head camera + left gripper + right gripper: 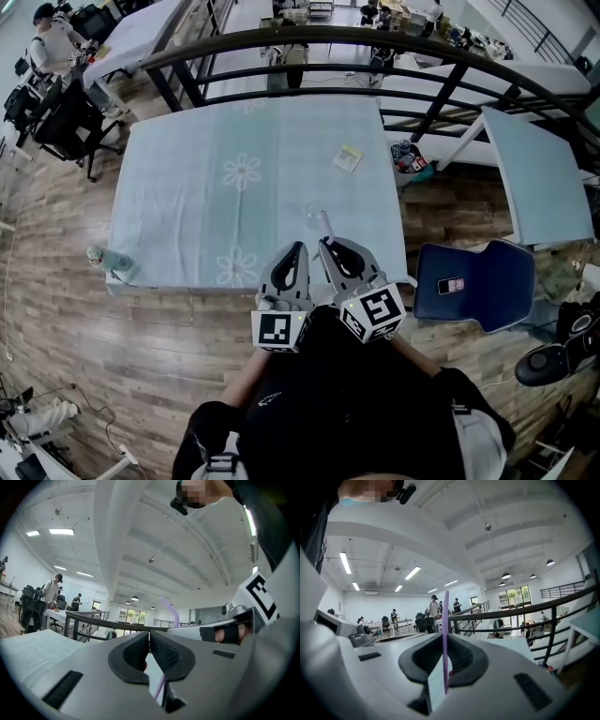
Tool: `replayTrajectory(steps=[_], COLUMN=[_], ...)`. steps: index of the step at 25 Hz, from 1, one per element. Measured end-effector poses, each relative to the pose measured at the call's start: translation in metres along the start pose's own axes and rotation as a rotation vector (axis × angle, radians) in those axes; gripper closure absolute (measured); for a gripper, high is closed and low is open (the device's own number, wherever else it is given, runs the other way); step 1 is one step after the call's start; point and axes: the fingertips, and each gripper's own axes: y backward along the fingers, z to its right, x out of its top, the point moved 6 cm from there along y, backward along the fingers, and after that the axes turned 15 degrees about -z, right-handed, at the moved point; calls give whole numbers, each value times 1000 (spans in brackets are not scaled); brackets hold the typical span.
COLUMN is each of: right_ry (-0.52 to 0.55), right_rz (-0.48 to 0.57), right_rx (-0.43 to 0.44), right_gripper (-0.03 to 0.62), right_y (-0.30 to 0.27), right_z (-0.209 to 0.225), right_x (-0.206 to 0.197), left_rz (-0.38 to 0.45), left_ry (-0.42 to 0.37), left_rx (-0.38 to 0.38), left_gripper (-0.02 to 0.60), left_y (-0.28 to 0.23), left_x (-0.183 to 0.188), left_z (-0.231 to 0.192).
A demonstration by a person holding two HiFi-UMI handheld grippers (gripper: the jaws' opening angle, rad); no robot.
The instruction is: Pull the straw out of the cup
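Right gripper view: we record one thin purple plastic straw (446, 620), upright and pinched between the black pads of the right gripper (445, 644), its lower end free below them. We find the left gripper (149, 644) with its pads pressed together, the straw just beside it. One clear plastic cup (319, 221) sits on the pale blue flowered table (187, 187), just ahead of both grippers.

Both sit side by side at the worktop's near edge, pointing level — left gripper (297, 247) jaws pressed together, right gripper (329, 244) pinching the straw (446, 634).
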Motion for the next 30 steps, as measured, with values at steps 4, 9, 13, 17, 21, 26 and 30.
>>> replayTrajectory(steps=[4, 9, 13, 17, 21, 26, 30], right_ry=[-14, -21, -21, -23, -21, -28, -36], right_rz=[4, 0, 18, 19, 17, 12, 6], right_rx=[-21, -34, -56, -60, -66, -68, -57], right_gripper=[559, 559, 559, 559, 559, 559, 559], right_y=[3, 5, 8, 9, 10, 9, 4], right_z=[5, 11, 16, 19, 21, 23, 20], right_x=[-2, -5, -1, 0, 1, 0, -1], left_rz=[-6, -8, -3, 1, -3, -8, -9], left_ry=[-5, -29, -27, -38, -36, -22, -18], left_rx=[-25, -48, -62, -75, -87, -81, -72], left_gripper=[563, 563, 563, 563, 563, 563, 563], left_y=[-6, -13, -17, -23, -24, -23, -22], left_x=[0, 0, 2, 3, 3, 1, 1], left_z=[5, 10, 12, 15, 19, 16, 10])
